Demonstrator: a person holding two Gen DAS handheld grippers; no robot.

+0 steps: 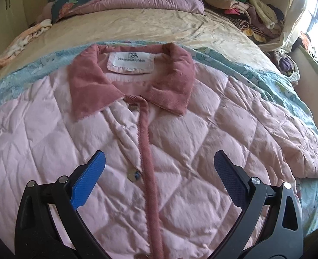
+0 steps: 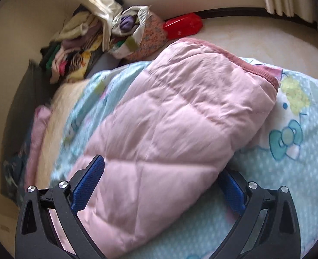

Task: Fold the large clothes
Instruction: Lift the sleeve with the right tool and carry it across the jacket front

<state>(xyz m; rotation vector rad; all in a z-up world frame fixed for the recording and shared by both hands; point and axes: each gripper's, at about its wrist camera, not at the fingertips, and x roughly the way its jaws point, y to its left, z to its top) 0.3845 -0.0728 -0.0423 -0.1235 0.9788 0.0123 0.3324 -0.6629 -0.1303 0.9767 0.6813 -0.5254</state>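
A pale pink quilted jacket [image 1: 180, 142] lies front up on a light blue cartoon blanket [image 1: 273, 86]. It has a dusty rose collar [image 1: 90, 82], a white neck label [image 1: 131, 63] and a rose placket with buttons. My left gripper [image 1: 159, 164] hovers open over the chest, nothing between its blue pads. In the right wrist view the jacket's sleeve [image 2: 169, 129] stretches away toward a rose cuff [image 2: 253, 64]. My right gripper [image 2: 161, 177] stands open, one finger on each side of the sleeve near its wide end.
The blanket [image 2: 288, 172] covers a bed with a cream sheet [image 1: 148, 26]. A folded quilt [image 1: 126, 0] lies at the head, a heap of clothes [image 1: 251, 10] at the far right by a window. A red object [image 2: 182, 26] and a cloth bag [image 2: 141, 32] sit beyond the sleeve.
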